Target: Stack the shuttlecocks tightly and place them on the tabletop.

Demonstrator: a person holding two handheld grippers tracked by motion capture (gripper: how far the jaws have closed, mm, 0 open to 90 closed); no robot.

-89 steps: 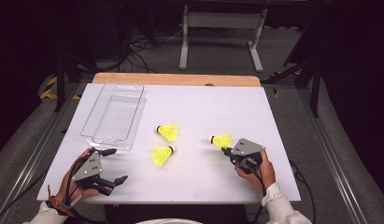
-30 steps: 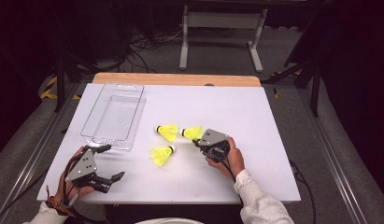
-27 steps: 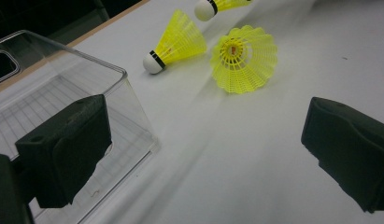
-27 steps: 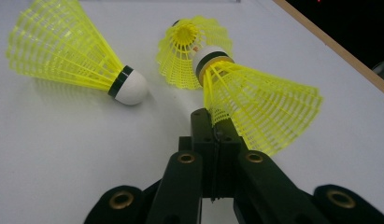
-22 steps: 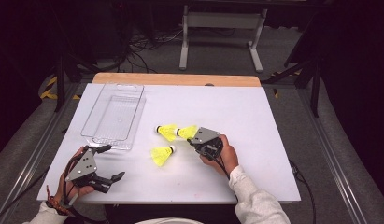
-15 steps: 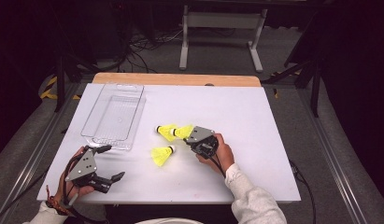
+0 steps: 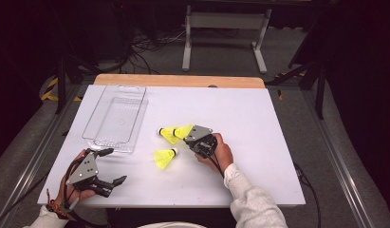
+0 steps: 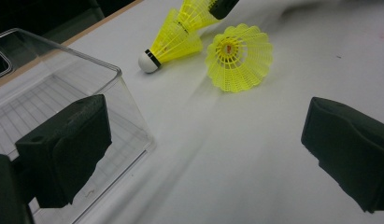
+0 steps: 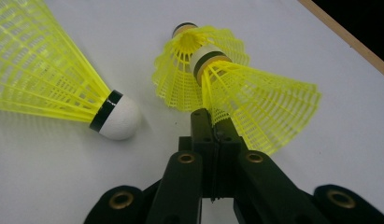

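The right tool (image 9: 212,122) pinches the skirt of a yellow plastic shuttlecock (image 9: 255,100), which hides much of a second shuttlecock (image 9: 180,79) behind it. The left tool (image 7: 105,166) stands wide open near the clear plastic tray (image 7: 95,141).

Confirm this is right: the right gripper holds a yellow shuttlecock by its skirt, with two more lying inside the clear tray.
Wrong on one point: the two other shuttlecocks lie on the table, not in the tray, as the high view shows. The right gripper does hold a yellow shuttlecock by its skirt.

A white counter (image 7: 259,123) with a wooden far edge (image 7: 178,80) stands on grey floor (image 7: 221,52); behind it a pale metal stand (image 7: 224,21), cables (image 7: 150,42), and darkness, perhaps curtains.
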